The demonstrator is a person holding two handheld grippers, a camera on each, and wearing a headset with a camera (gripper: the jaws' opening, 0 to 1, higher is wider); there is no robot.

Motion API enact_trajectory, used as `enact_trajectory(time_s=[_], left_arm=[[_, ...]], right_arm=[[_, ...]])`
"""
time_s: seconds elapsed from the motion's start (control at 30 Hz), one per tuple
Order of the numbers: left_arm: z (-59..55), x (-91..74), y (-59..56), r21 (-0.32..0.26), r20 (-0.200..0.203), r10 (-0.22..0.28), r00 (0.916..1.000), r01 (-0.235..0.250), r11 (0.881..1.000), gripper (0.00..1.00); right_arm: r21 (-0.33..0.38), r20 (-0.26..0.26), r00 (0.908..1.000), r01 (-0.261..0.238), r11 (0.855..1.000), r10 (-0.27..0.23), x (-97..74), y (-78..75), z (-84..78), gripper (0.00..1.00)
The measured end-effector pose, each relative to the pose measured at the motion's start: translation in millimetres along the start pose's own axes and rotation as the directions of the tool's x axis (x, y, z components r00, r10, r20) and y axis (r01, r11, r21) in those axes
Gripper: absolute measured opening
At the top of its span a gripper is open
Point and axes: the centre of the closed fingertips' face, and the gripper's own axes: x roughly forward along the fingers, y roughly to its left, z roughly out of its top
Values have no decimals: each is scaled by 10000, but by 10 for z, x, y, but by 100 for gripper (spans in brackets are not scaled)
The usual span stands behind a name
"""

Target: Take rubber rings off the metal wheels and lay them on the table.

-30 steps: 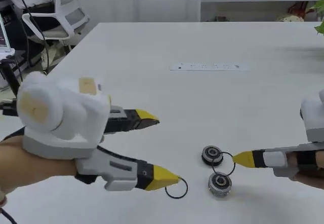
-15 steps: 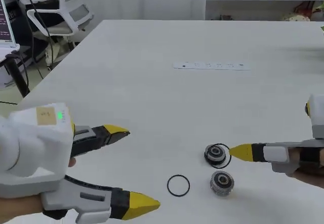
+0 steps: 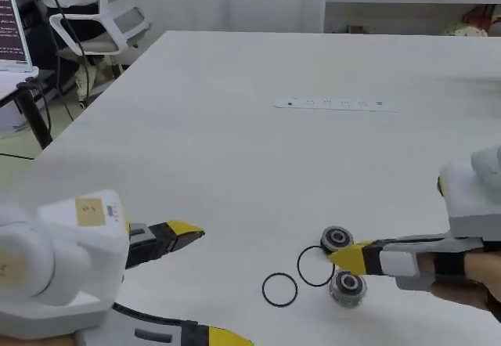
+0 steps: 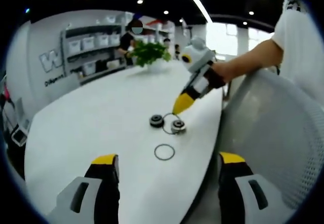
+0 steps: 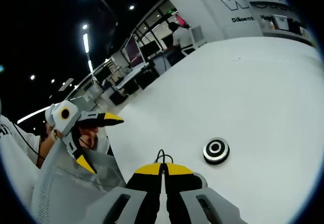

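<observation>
Two metal wheels (image 3: 337,239) (image 3: 347,286) sit close together on the white table (image 3: 258,158). My right gripper (image 3: 347,257) reaches in between them from the right, shut on a thin black rubber ring (image 3: 298,266) that hangs off its tips to the left of the wheels. A second black ring (image 3: 263,289) lies flat on the table further left. My left gripper (image 3: 205,283) is open and holds nothing, low at the left, short of that loose ring (image 4: 155,152). In the right gripper view the shut yellow tips (image 5: 163,169) pinch the ring (image 5: 163,156), with one wheel (image 5: 216,150) just beyond.
A white power strip (image 3: 335,104) lies across the table's middle. A white chair (image 3: 274,5) stands at the far end and an office chair (image 3: 94,25) at the far left. The table's left edge (image 3: 78,119) runs diagonally, and a plant (image 4: 149,53) stands on the table's far side.
The left gripper let go of the first ring, left it on the table and drew back. The right gripper pulled the other ring clear of the far wheel, leftwards.
</observation>
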Motion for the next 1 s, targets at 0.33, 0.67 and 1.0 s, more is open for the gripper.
enact_trajectory(time_s=[0.33,0.67,1.0], left_arm=[[-1,-9,14,-2,42,61,10000,-61,10000,79],[27,-31,23,124,123,145,9998,-147,9998,75],[96,-66,59,11,483,363,9982,-364,9993,68]], right_arm=[[-1788,-1025,9932,360,9832,-550,188,-5,-241,0],[-2166,-1093,9880,833,9727,-1089,222,-166,-251,2],[-2762,-1261,9853,771,9580,-1156,201,-203,-196,14]])
